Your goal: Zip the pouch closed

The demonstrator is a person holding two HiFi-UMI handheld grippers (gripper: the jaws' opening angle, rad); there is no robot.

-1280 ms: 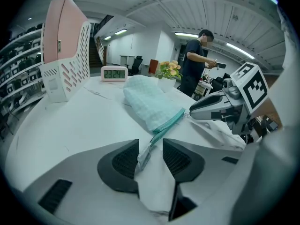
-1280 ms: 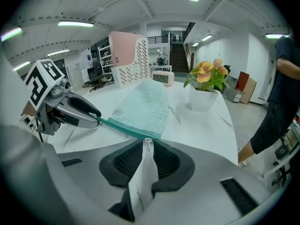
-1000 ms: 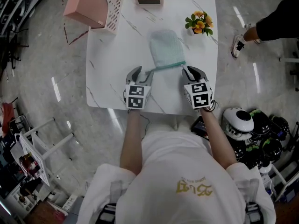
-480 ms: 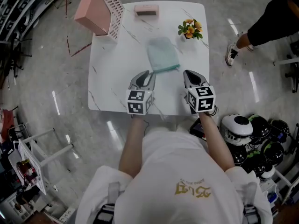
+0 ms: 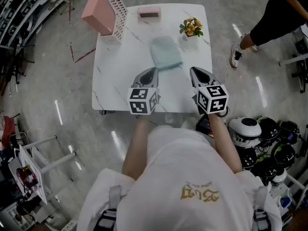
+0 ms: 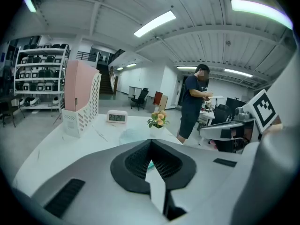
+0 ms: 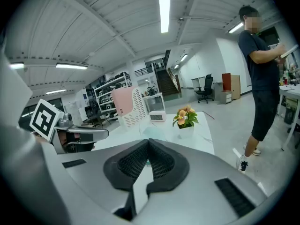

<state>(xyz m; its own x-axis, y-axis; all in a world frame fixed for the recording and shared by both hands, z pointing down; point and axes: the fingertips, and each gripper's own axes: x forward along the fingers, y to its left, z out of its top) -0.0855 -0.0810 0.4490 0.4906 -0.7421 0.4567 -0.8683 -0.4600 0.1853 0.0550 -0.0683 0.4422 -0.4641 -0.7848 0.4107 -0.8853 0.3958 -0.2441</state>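
Note:
The pale teal pouch [image 5: 166, 52] lies flat on the white marble table [image 5: 115, 76], past the middle. My left gripper [image 5: 153, 71] hangs above the table's near part, short of the pouch's near left corner, with its jaws shut and nothing between them. My right gripper [image 5: 194, 71] hovers level with it, off the pouch's near right corner, also shut and empty. The left gripper view shows the shut jaw pads [image 6: 161, 165] with the pouch [image 6: 133, 136] beyond them. In the right gripper view the pouch [image 7: 152, 134] lies just past the closed tips.
A pink file rack [image 5: 108, 6] stands at the table's far left corner, a small clock [image 5: 149, 13] at the far edge, a flower pot [image 5: 191, 28] at the far right. A person [image 5: 274, 18] stands beyond the right side. Helmets [image 5: 250, 129] lie on the floor at my right.
Both grippers were open at the pouch's near corners. They have closed with nothing in them and risen off the table toward me. The pouch stays where it lay.

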